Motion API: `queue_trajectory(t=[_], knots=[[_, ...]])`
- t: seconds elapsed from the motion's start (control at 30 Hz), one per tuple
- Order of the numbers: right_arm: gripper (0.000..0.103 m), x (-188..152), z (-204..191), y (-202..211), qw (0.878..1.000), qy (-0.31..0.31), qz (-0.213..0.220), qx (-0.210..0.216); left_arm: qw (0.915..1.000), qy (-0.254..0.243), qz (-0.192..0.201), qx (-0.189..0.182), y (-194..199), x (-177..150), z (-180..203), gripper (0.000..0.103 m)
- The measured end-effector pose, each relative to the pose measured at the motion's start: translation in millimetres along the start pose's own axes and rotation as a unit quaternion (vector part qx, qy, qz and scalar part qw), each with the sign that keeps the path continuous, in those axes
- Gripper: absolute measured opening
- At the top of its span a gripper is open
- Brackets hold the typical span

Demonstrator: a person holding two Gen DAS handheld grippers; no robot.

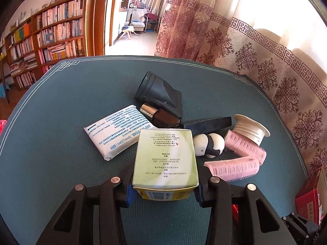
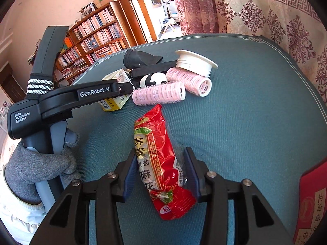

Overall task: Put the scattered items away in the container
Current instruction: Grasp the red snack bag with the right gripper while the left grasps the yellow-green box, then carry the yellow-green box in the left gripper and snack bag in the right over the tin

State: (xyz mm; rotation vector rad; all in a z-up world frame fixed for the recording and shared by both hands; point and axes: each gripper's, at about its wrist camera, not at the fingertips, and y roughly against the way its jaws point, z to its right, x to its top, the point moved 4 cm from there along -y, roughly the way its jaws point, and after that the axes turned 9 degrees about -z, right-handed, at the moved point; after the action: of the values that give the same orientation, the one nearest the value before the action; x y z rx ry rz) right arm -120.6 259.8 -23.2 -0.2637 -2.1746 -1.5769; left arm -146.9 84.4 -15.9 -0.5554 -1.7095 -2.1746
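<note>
My left gripper (image 1: pixel 164 185) is shut on a green and yellow carton (image 1: pixel 165 161), held just above the teal table mat (image 1: pixel 61 132). The carton also shows in the right wrist view (image 2: pixel 114 102), held by the left gripper (image 2: pixel 128 88). My right gripper (image 2: pixel 161 173) is shut on a red snack packet (image 2: pixel 159 155) that lies along the mat. Behind lie a white sachet (image 1: pixel 116 130), a black nozzle (image 1: pixel 157 89), a brown bottle (image 1: pixel 161 114), a black bar (image 1: pixel 208 122), a black-and-white ball toy (image 1: pixel 208 144), two pink hair rollers (image 1: pixel 237 163) and a white spool (image 1: pixel 251 128).
A red box (image 2: pixel 312 202) stands at the right edge of the table; it also shows in the left wrist view (image 1: pixel 308 202). A patterned curtain (image 1: pixel 255 47) hangs behind the table. A bookshelf (image 1: pixel 47 38) stands at the far left.
</note>
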Motion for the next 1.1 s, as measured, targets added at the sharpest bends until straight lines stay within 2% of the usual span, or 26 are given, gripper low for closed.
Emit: queue_trajectory(t=[0.17,0.3,0.43,0.57,0.73,0.93,1.1], knots=[[0.048,0,-2,0,1.0,0.004,0.001,-0.003,0.9997,0.008,0.016,-0.018,21,-11,-4,0.045],[0.043,-2,-4,1,1.0,0.004,0.004,0.002,0.9993,0.009,0.018,-0.031,27,-19,-5,0.045],[0.039,-2,5,3,0.999,-0.022,0.007,0.03,0.9989,0.008,0.015,-0.045,27,-21,-4,0.045],[0.034,-6,11,13,0.994,-0.072,0.008,0.076,0.9985,0.006,0.016,-0.051,29,-22,-3,0.045],[0.033,-13,5,34,0.992,-0.081,0.025,0.094,0.9978,0.005,0.024,-0.062,37,-21,0,0.045],[0.033,-26,10,32,0.995,-0.086,0.015,0.054,0.9969,0.002,0.031,-0.072,46,-22,4,0.046],[0.033,-34,1,31,0.998,-0.059,0.014,0.005,0.9963,0.0,0.031,-0.08,48,-22,6,0.046]])
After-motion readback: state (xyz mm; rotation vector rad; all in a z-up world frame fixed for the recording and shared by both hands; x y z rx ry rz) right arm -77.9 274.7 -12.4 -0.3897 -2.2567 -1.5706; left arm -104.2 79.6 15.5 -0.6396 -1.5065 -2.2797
